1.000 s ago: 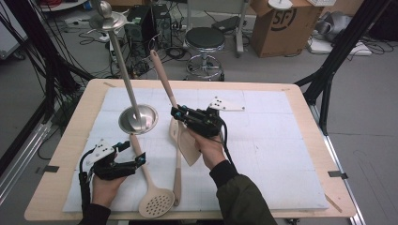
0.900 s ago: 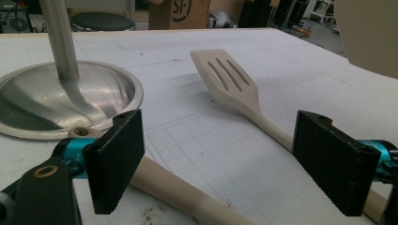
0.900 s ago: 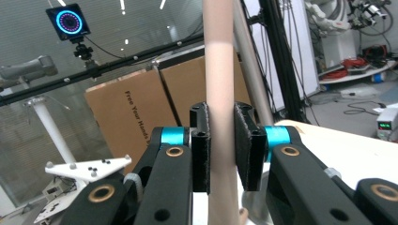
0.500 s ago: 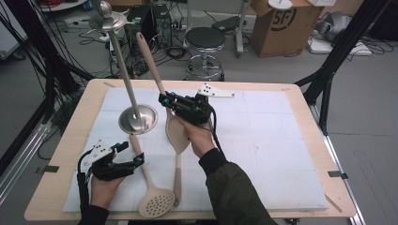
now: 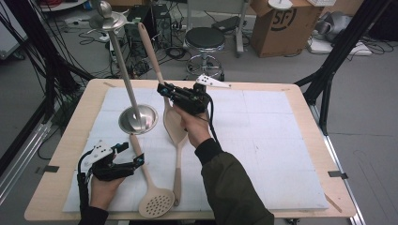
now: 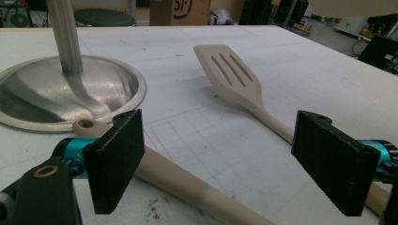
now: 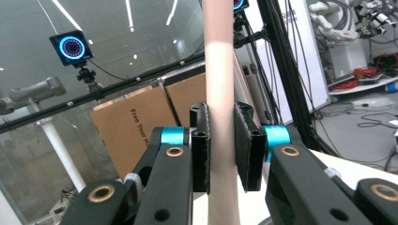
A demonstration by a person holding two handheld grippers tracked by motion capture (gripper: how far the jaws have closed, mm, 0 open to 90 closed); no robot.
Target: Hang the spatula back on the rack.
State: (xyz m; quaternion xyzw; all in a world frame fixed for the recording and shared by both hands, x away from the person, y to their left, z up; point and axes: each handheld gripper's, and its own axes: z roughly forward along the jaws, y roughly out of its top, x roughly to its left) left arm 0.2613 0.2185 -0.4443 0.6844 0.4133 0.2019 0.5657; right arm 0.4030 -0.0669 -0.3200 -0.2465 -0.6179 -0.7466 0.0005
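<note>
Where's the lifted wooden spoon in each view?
High view: spoon at centre, held by the right gripper.
Left gripper view: pale edge at the top right, probably its bowl.
Right gripper view: handle between the jaws.
Landmark: stand base.

3 wooden utensils: 1 spoon (image 5: 174, 123) clamped upright in the right gripper (image 5: 165, 90), 1 slotted turner (image 6: 231, 74) ahead of the left gripper (image 5: 133, 153), 1 perforated skimmer (image 5: 155, 205) beside it. 1 steel rack stand (image 5: 137, 119). 2 grippers.
</note>
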